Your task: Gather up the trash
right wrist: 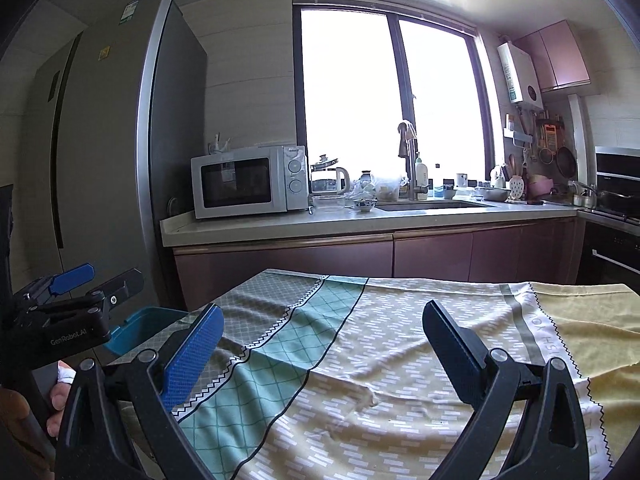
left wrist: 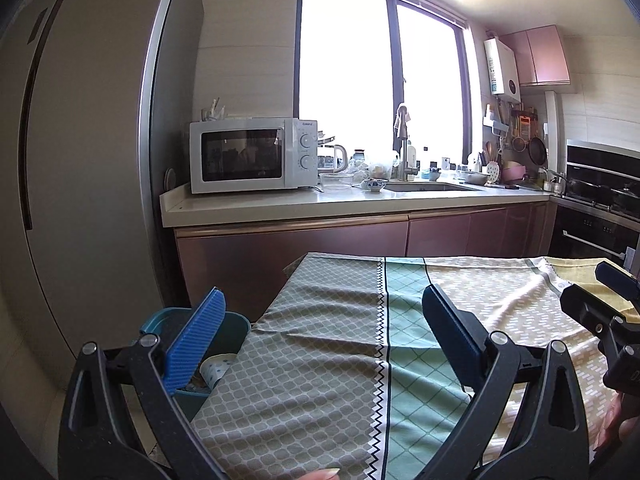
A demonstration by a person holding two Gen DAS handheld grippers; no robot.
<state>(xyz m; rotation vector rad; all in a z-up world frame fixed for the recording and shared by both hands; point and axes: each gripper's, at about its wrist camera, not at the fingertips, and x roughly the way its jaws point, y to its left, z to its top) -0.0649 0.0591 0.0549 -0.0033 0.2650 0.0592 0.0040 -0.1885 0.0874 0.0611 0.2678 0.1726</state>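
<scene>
Left gripper (left wrist: 324, 340): jaws apart, nothing between them, held above the cloth (left wrist: 340, 340) near the table's left edge. Right gripper (right wrist: 322, 344): jaws apart, nothing between them, above the middle of the cloth. Each gripper shows at the edge of the other's view. Bin (left wrist: 230, 328): blue, on the floor just beside the table's left edge, partly hidden by the left gripper's blue pad; a crumpled white, spotted piece of trash (left wrist: 216, 366) lies inside it. Beyond the table, the counter (left wrist: 320, 202) carries a microwave (left wrist: 248, 156) at its left end and a sink (left wrist: 432, 187) toward the middle under the window. A fridge (left wrist: 80, 140) stands left of the counter.
</scene>
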